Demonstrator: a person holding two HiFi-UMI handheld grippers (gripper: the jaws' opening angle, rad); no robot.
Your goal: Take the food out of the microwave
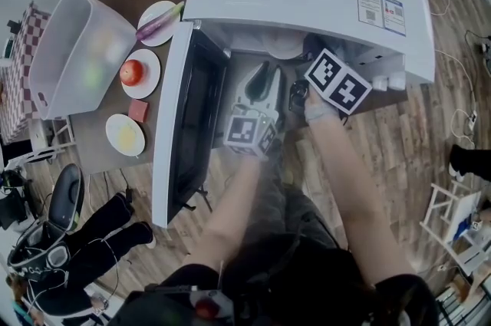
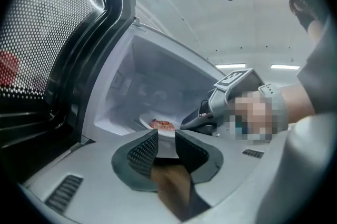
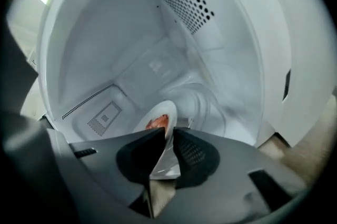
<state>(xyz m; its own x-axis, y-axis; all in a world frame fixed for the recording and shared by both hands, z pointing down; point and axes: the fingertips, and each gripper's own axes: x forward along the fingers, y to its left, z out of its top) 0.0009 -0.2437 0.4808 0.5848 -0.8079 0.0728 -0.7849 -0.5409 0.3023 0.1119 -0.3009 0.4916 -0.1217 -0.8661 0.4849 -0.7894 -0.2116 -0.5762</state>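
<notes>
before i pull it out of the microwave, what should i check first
1. Microwave door swung fully open: ok.
2. Right hand-held gripper closed on the plate rim: ok.
3. Left hand-held gripper gripping the plate: not ok, its jaws stand apart at the near edge.
4. Food sitting on the plate: ok.
5. Plate held level: cannot tell.
</notes>
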